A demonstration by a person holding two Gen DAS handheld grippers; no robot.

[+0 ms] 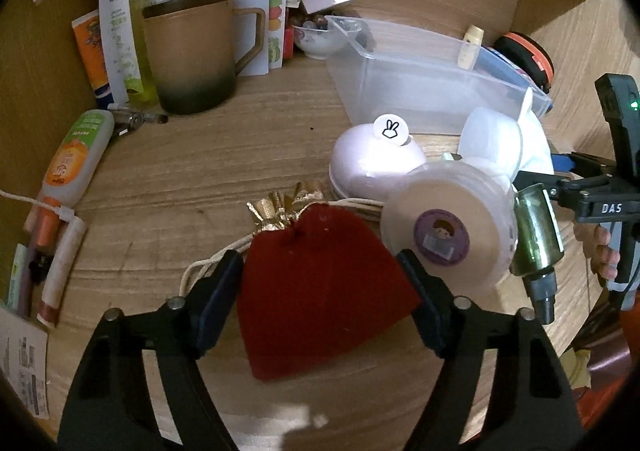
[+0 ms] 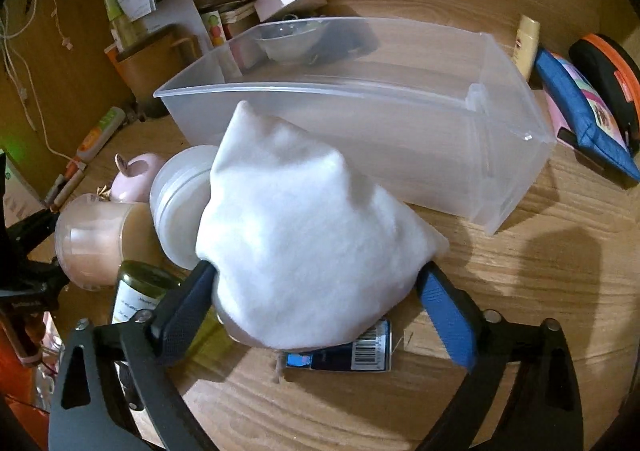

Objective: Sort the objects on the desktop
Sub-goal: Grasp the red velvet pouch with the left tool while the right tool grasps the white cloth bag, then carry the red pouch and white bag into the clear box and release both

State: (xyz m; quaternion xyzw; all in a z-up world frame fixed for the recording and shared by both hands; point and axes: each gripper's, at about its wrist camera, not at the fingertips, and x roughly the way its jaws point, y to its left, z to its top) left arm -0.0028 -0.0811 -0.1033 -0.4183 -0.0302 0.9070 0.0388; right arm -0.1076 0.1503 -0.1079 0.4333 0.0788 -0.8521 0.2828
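Two pouches sit squarely between their jaws — the red velvet pouch (image 1: 320,291) inside the left gripper (image 1: 320,303), the white fabric bag (image 2: 304,235) inside the right gripper (image 2: 320,311) — each pair apart, pads at the cloth's sides, with the clear bin (image 2: 400,131) just ahead of the right one

Left gripper (image 1: 320,283) angled down over wooden desk (image 1: 208,179); fingers either side of red velvet pouch (image 1: 320,291) with gold-trimmed neck, pads touching or just beside its edges, hard to tell which. Just right of pouch: round white container (image 1: 444,227) with purple sticker, green glass bottle (image 1: 536,235) lying against it; pale pink egg-shaped case (image 1: 372,163) behind. Clear plastic bin (image 1: 424,91) further back, right of centre. Brown mug (image 1: 192,55) at back left, tubes and papers beside it. Right gripper (image 1: 560,179) at far right edge, fingers around something white.
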